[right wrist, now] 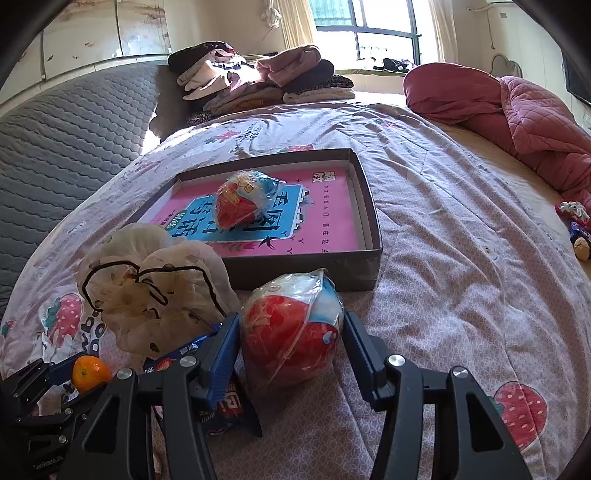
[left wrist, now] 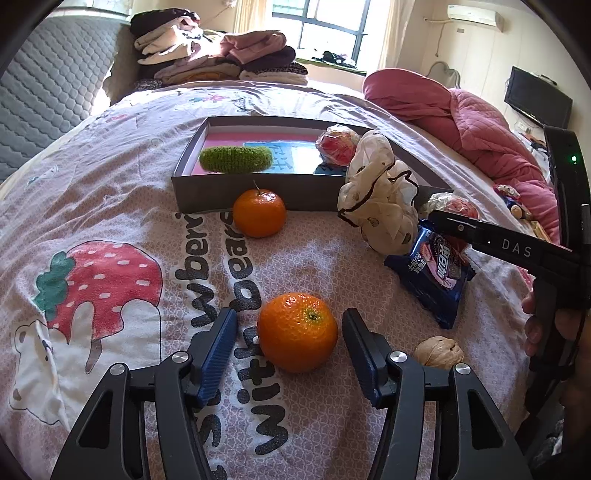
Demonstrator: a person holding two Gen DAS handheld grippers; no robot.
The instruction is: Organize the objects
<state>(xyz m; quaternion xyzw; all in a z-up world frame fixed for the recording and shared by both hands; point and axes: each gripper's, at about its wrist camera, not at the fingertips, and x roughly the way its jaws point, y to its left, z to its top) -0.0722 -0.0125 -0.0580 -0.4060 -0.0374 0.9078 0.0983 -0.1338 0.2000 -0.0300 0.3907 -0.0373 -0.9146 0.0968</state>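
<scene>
On the strawberry-print bedspread (left wrist: 110, 206), the left gripper (left wrist: 290, 345) straddles a round orange tangerine (left wrist: 297, 331), jaws open with gaps either side. The right gripper (right wrist: 291, 341) brackets a red-and-white plastic-wrapped ball (right wrist: 291, 328); its pads sit against the wrapper, though a firm grip cannot be told. Beyond lies a shallow grey cardboard box (right wrist: 314, 271) holding another wrapped ball (right wrist: 240, 203).

I am receiving daylight through the window (left wrist: 325, 29) at the far wall; its panes are blowing out to white in both views. Sun is glaring on the bedspread (right wrist: 424, 206) near the headboard. Fisheye bending is curving the edges, and dark vignetting is closing the corners. Foreground objects are casting soft shadows; focus is holding sharp.
</scene>
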